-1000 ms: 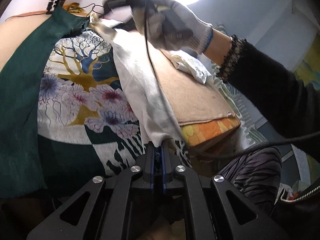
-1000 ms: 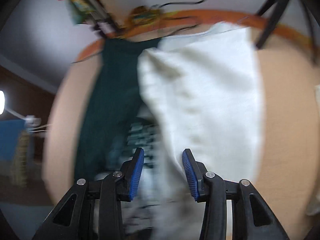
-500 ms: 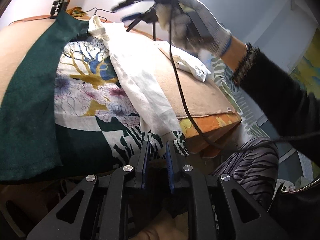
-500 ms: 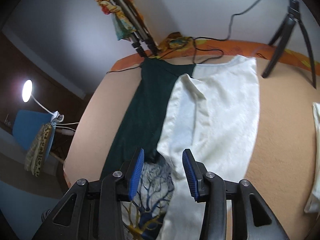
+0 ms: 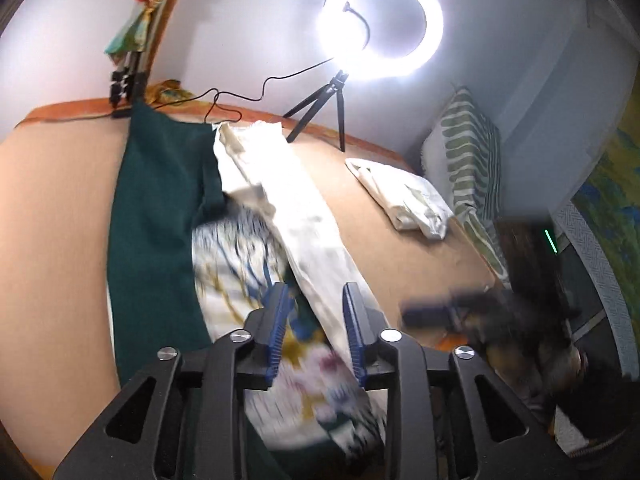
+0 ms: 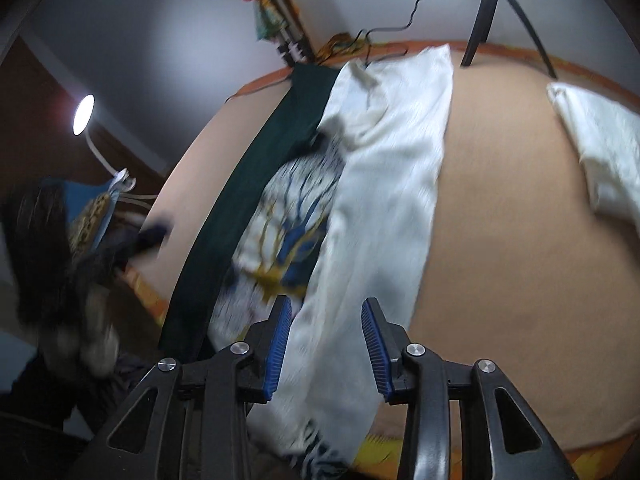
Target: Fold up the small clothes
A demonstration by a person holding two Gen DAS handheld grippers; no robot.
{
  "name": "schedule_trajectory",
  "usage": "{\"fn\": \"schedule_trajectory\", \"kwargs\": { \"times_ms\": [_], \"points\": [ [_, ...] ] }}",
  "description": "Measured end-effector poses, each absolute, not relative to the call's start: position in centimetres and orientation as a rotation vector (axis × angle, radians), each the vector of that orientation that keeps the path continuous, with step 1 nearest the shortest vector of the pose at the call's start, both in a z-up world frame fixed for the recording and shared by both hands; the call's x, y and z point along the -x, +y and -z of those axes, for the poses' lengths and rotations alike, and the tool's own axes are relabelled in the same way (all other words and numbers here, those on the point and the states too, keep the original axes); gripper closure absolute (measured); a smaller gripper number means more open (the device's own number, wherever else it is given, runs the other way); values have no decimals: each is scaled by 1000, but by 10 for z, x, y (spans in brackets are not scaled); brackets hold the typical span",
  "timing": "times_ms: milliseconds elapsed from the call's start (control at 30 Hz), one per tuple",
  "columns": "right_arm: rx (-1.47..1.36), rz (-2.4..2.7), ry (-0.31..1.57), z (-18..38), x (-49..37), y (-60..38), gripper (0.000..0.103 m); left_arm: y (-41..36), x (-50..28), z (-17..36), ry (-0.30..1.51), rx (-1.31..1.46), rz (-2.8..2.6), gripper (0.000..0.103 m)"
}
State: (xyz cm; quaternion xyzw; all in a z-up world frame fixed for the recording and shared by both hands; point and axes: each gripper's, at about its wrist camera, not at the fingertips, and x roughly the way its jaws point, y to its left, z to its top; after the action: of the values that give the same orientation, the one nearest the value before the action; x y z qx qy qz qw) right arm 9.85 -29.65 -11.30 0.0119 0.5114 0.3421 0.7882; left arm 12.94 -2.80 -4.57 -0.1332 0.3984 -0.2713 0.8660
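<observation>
Both my grippers hang spread and empty over a half-folded garment on the bed.

Nearest, my left gripper (image 5: pixel 316 332) and my right gripper (image 6: pixel 326 346) each hold nothing, with jaws apart above the printed garment (image 6: pixel 288 216). One white flap (image 6: pixel 384 184) lies folded lengthwise over its tree print; I judge the first fold laid, and the next move calls for pinching the green edge (image 5: pixel 156 216). Farther off: one folded white piece (image 5: pixel 404 200), one ring light (image 5: pixel 380 28).
</observation>
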Motion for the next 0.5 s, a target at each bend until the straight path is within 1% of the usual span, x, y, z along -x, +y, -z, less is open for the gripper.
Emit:
{"fn": "schedule_trajectory", "kwargs": {
  "times_ms": [67, 100, 133, 367, 433, 500],
  "points": [
    [7, -747, 1106, 120, -82, -293, 63, -34, -158, 49, 856, 269, 579, 72],
    [30, -752, 1107, 125, -75, -292, 63, -36, -168, 53, 870, 275, 581, 69],
    [52, -752, 1109, 129, -69, -290, 63, -37, -180, 58, 888, 286, 585, 68],
    [74, -809, 1174, 159, -47, -279, 64, -58, -222, 78, 939, 317, 608, 68],
    [-3, -971, 1187, 157, -36, -272, 64, -58, -233, 81, 942, 339, 597, 68],
    [17, -1051, 1144, 146, -26, -267, 64, -56, -242, 82, 935, 340, 578, 68]
  ]
}}
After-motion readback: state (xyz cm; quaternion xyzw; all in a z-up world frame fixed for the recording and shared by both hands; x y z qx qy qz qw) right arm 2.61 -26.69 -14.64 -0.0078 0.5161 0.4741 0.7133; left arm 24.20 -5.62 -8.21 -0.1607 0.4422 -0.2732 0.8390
